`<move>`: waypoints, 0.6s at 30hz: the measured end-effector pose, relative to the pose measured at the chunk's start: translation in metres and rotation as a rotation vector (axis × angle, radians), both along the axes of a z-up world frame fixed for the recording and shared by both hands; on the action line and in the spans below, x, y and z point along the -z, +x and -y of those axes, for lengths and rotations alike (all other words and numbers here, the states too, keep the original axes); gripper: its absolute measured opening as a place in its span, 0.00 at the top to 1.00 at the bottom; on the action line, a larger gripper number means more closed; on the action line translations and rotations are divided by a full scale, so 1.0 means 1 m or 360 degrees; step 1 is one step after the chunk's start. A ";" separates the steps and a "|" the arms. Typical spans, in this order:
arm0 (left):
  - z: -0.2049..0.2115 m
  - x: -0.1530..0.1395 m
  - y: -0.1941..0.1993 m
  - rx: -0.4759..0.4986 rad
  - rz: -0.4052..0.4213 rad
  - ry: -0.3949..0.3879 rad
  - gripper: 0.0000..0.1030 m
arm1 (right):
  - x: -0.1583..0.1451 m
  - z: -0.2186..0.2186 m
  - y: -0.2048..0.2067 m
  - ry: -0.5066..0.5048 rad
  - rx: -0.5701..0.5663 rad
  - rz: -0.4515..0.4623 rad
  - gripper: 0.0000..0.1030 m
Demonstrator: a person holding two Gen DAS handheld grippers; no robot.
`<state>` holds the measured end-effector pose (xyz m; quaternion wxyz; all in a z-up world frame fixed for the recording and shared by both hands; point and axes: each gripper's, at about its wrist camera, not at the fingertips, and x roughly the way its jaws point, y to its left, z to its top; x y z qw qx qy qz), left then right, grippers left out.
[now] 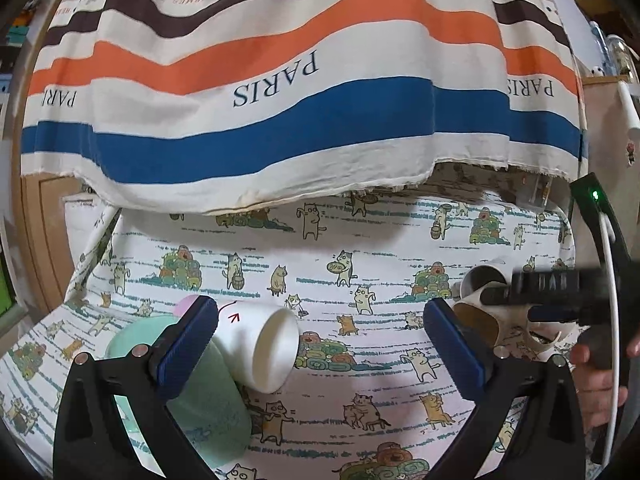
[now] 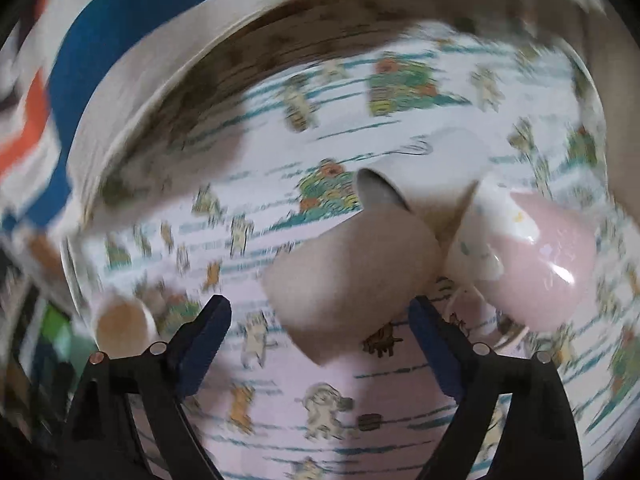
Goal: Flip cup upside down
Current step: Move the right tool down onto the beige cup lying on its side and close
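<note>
**Flip not yet begun: cups on their sides**

The beige cup (image 2: 352,276) lies on its side just ahead of the right gripper (image 2: 320,344), jaws apart, ungrasped. A pink-and-white mug (image 2: 532,264) touches it. The left gripper (image 1: 320,344), also spread, faces a toppled white cup (image 1: 264,344).

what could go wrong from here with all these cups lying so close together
1. The right gripper is open near the beige cup, which lies against the pink cup; closing may knock the pink one.
2. The right wrist view is smeared by motion, so the approach could miss.
3. The left gripper is open with one finger beside the white cup and mint cup; it could roll them.
</note>
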<state>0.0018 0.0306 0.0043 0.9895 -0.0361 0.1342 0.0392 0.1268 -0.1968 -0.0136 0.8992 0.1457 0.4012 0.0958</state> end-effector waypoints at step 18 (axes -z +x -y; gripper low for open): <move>-0.013 0.004 0.008 -0.0033 -0.0067 -0.0110 0.01 | 0.039 -0.001 0.028 0.0299 0.0218 -0.0331 0.11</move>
